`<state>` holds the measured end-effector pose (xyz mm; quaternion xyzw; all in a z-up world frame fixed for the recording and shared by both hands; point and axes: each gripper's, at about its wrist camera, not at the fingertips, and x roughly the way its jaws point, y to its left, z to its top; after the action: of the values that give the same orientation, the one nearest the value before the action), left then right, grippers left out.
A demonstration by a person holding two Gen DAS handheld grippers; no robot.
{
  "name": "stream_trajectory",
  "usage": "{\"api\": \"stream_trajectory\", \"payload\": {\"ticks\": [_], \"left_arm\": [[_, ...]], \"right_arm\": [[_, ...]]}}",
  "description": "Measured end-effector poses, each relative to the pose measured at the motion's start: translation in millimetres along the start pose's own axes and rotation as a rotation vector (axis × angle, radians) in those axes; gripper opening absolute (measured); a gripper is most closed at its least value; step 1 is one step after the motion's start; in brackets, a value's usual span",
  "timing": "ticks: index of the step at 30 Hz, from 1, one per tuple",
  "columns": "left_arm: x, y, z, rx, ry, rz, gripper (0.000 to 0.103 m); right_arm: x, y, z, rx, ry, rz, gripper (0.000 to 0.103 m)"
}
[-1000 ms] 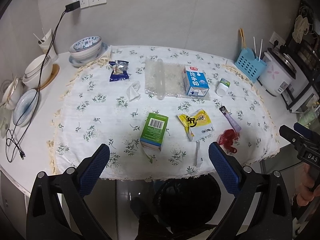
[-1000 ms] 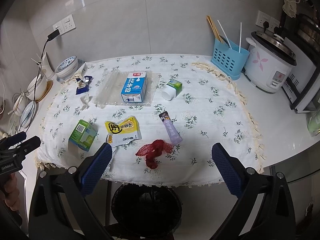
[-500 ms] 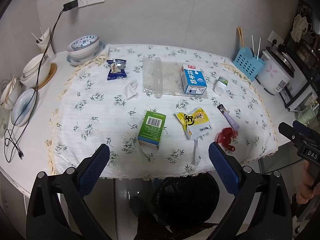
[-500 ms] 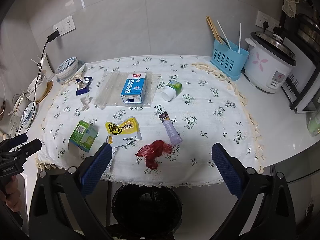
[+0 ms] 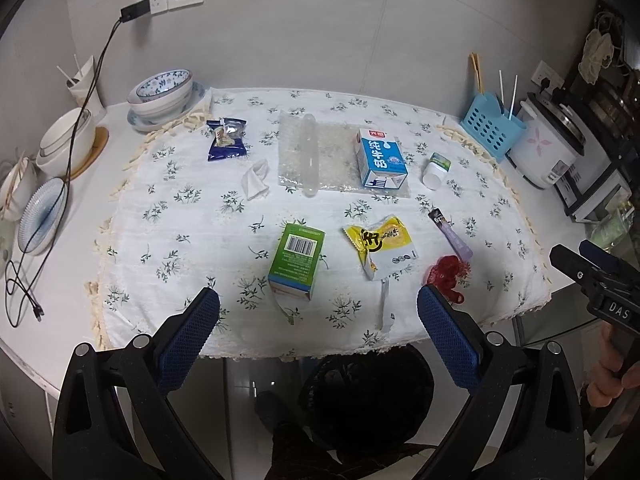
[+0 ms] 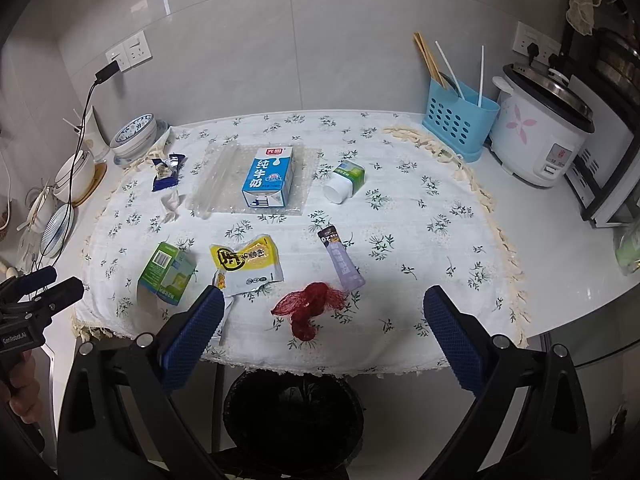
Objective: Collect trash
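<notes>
Both grippers drawn slightly back from the table since earlier, left gripper (image 5: 318, 316) and right gripper (image 6: 324, 322) spread wide, empty, crinkled red mesh net (image 6: 310, 308), glossy yellow wrapper (image 6: 246, 262), green carton (image 5: 298, 262) on floral tablecloth (image 5: 180, 220), black bin (image 6: 294, 408) below.

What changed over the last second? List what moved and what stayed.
Only the left gripper shifted: its view slid slightly, the cloth and the green box sitting higher in frame. The right gripper barely moved. Both stay open and empty. The milk carton, yellow wrapper, red net and bin stayed put.
</notes>
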<state>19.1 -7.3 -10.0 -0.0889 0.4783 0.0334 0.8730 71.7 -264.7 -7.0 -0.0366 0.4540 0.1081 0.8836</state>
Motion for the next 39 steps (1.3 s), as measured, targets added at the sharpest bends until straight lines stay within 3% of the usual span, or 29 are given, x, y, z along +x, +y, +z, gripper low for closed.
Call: {"api": "stream_trajectory", "payload": {"ticks": [27,39], "left_arm": [[17,0,7,0.004,0.023,-0.009,0.097],[90,17,21,0.034,0.128,0.033,0.094]], "right_arm": [[18,-10,9,0.011,0.016,-0.012,0.096],[102,-7,35,-0.116,0.143,-0.010,0.094]]}}
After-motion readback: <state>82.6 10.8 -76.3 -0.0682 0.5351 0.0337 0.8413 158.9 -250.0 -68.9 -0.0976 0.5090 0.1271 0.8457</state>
